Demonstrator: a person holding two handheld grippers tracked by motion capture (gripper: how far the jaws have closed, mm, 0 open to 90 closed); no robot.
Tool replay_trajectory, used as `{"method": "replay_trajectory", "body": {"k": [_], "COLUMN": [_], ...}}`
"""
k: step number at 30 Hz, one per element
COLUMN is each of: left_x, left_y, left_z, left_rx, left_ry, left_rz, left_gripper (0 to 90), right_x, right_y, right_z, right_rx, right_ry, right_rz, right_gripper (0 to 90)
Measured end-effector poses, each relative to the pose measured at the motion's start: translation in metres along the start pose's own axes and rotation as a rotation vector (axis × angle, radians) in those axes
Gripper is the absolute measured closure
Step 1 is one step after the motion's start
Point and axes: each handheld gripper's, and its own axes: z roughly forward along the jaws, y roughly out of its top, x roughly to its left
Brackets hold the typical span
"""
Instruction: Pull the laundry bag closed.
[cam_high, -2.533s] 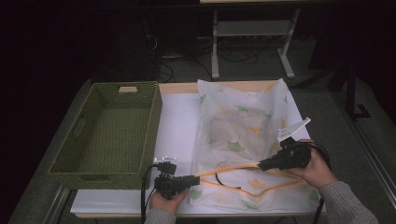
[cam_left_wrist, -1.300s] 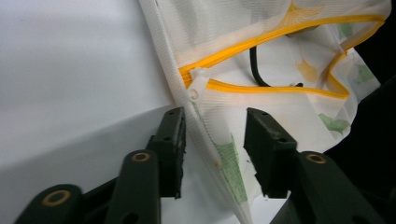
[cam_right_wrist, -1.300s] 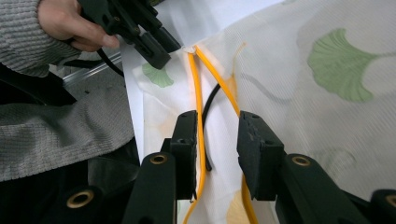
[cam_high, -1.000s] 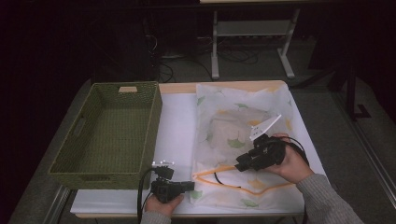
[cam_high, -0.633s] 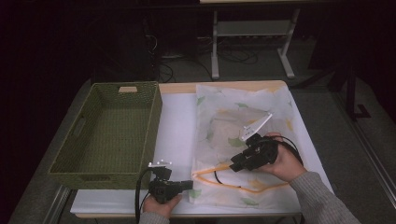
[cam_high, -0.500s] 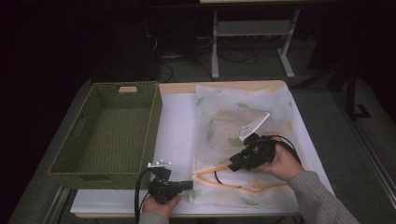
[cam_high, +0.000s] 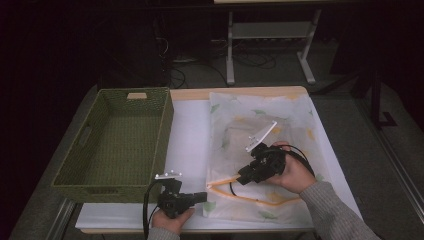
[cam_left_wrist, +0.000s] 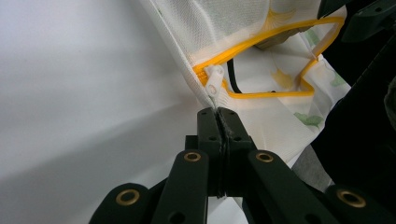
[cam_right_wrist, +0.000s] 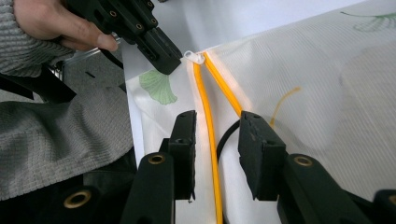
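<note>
Evidently bag (cam_high: 260, 150) thin, limp mesh; left gripper (cam_left_wrist: 218, 112) clenched on its corner beside zipper (cam_left_wrist: 243, 46); right gripper (cam_right_wrist: 217, 135) released.

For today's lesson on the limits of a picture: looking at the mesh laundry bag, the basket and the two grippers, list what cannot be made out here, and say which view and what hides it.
- What lies inside the mesh bag: high view, a pale shape veiled by the mesh.
- The bag corner inside the left gripper: left gripper view, covered by the shut fingers.
- The zipper pull: too small in the high view.
- The basket floor by its near wall: high view, hidden by that wall.
</note>
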Motion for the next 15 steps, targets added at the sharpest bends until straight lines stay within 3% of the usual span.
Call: {"method": "replay_trajectory", "body": {"k": [6,15], "left_x": [-0.001,-0.003], "left_y": [-0.001,0.001], "left_z": [-0.002,-0.002], "left_rx": [-0.012,-0.017], "left_ry": [-0.015,-0.041], "left_rz": [-0.001,0.008], "left_gripper": [88.6,89.2], "right_x": [0.003,0.006], "right_y": [0.011,0.025], "right_z": [0.010,0.042], "right_rx": [0.020,0.074], "right_ry": [0.009,0.030], "right_rz": [-0.003,-0.015], "right_gripper": [70.9,78.3]}}
